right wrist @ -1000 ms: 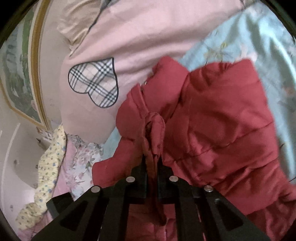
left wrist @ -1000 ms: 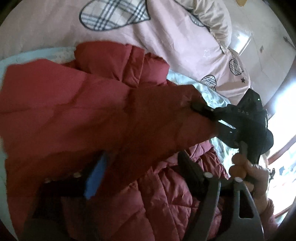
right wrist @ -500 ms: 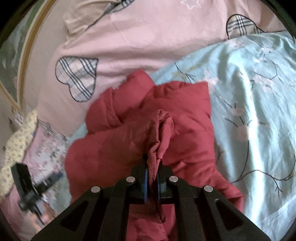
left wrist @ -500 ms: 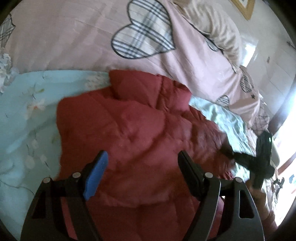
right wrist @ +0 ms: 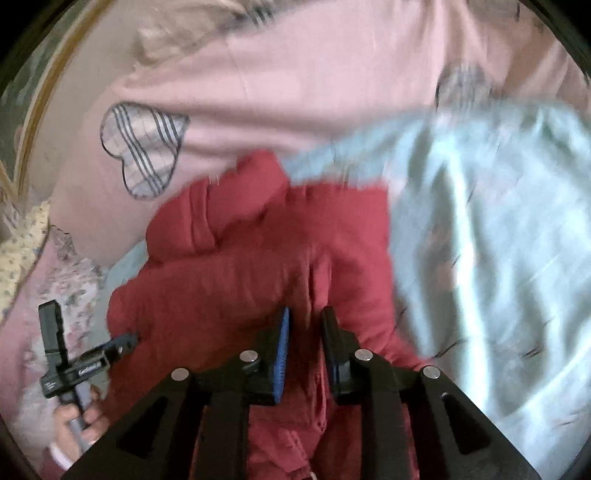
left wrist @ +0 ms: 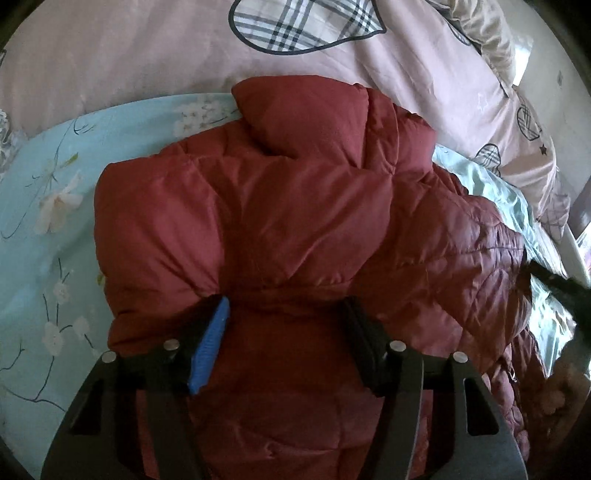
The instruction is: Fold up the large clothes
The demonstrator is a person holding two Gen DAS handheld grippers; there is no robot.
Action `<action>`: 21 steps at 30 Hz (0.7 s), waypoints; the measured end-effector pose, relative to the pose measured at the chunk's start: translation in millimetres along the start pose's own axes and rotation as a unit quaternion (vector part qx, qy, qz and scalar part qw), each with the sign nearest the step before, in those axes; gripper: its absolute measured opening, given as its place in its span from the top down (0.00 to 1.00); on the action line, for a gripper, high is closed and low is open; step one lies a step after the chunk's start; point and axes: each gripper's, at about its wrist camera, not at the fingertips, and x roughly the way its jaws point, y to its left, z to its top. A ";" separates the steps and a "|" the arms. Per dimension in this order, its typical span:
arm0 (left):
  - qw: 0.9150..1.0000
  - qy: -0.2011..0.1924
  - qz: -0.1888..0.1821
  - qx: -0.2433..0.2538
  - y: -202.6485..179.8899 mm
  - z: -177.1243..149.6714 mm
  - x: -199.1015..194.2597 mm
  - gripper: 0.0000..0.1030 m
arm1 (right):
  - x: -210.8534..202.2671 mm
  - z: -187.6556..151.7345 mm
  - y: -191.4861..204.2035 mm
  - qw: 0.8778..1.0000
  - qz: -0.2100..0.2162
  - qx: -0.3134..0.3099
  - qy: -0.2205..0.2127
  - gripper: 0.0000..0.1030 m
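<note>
A dark red quilted jacket [left wrist: 280, 206] lies bunched on the light blue floral sheet [left wrist: 48, 229]. My left gripper [left wrist: 286, 310] is low over its near part. Its jaws are closing, still wide, with a bulge of jacket between the blue pad [left wrist: 210, 343] and the black finger [left wrist: 364, 339]. My right gripper [right wrist: 304, 317] is over the jacket [right wrist: 229, 288] too. Its jaws are opening, a narrow gap apart, with a ridge of red cloth standing loosely between them. The left gripper [right wrist: 125, 341] shows at the lower left of the right wrist view, its tips at the jacket's edge.
A pink duvet with plaid hearts [left wrist: 303, 22] lies along the far side of the bed, with a beige pillow [left wrist: 491, 33] behind it. A hand [right wrist: 74, 417] holds the left gripper's handle. A framed picture [right wrist: 33, 110] hangs at the left.
The jacket flap held up between both grippers has come down onto the bed. My left gripper sank onto the jacket and narrowed. My right gripper's jaws, shut on a pinch of cloth, have parted.
</note>
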 end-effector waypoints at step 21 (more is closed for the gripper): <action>0.999 -0.044 0.008 0.004 -10.8 -3.4 -39.7 0.40 | 70.8 -25.3 20.6 0.992 0.013 -0.064 0.104 0.68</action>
